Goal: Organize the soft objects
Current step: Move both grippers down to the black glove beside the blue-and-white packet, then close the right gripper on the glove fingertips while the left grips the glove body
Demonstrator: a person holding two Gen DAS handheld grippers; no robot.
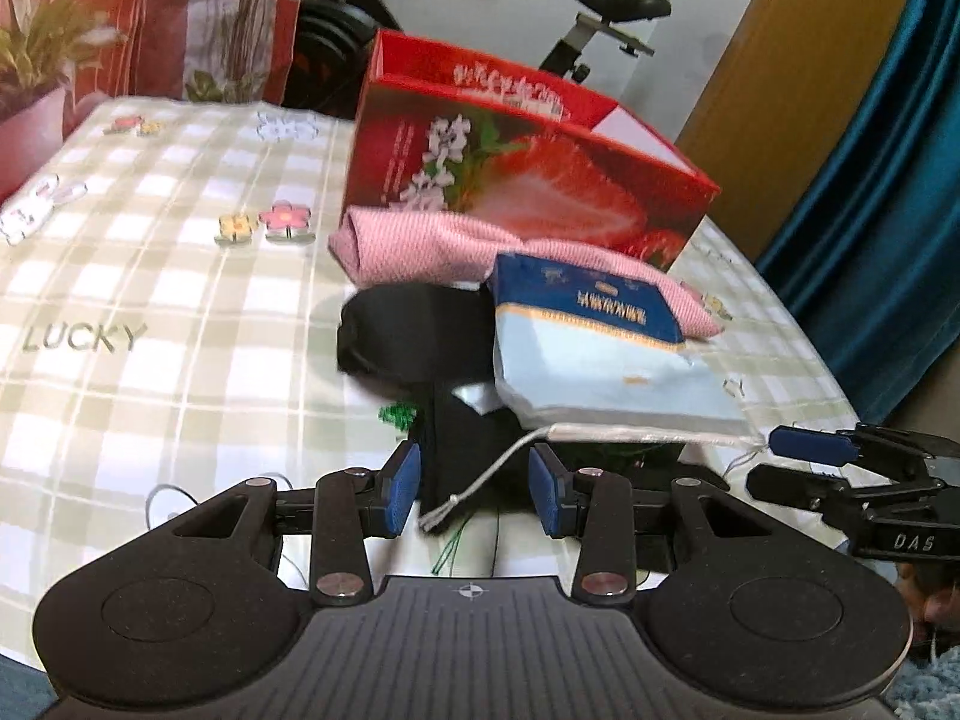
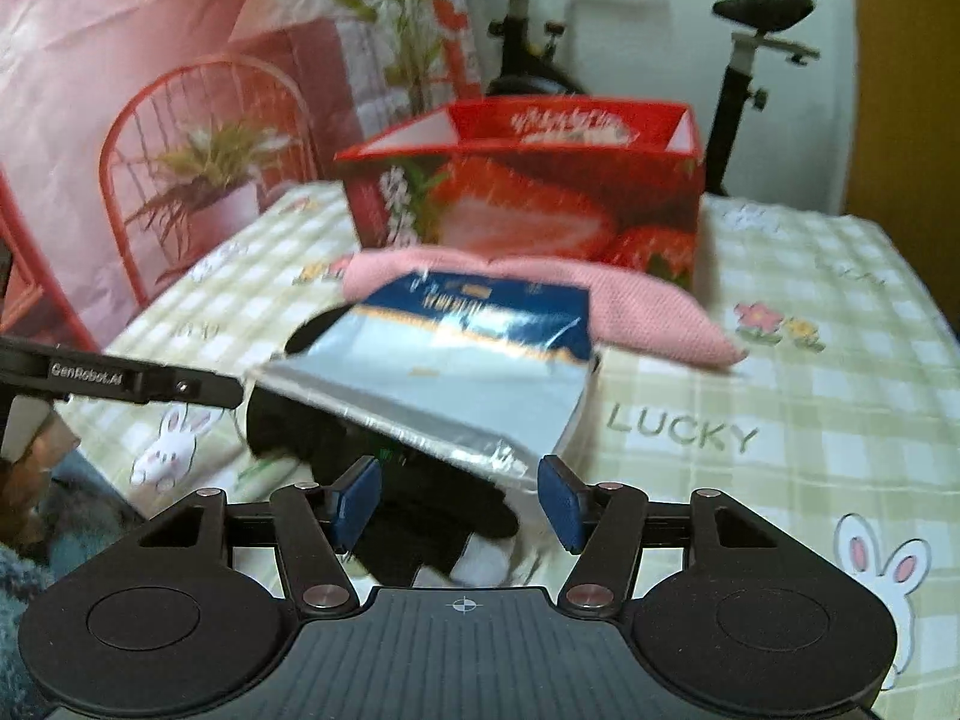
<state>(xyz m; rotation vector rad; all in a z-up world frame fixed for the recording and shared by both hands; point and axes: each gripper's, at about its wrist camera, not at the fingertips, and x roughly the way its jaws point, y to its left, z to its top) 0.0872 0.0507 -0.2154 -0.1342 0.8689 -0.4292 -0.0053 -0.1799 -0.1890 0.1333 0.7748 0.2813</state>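
Note:
A pile lies in front of an open red strawberry box (image 1: pixel 528 180) (image 2: pixel 528 204) on the table. It holds a folded pink cloth (image 1: pixel 432 246) (image 2: pixel 660 312), a blue-and-white tissue pack (image 1: pixel 600 348) (image 2: pixel 456 372), a black cloth (image 1: pixel 414 330) (image 2: pixel 312 426) and a white drawstring pouch (image 1: pixel 648 433) under the pack. My left gripper (image 1: pixel 474 489) is at the pile's near edge. The black cloth fills the gap between its pads and the pouch's cord hangs across it. My right gripper (image 2: pixel 459 501) (image 1: pixel 792 465) stands open around the black cloth, just below the tissue pack's corner.
The table wears a green-checked cloth (image 1: pixel 150 312) (image 2: pixel 810 420) with flower, rabbit and "LUCKY" prints. An exercise bike (image 1: pixel 606 18) (image 2: pixel 750 60) stands behind the box. A blue curtain (image 1: pixel 888 210) hangs at the right in the left wrist view. A printed backdrop (image 2: pixel 180 120) rises at the left.

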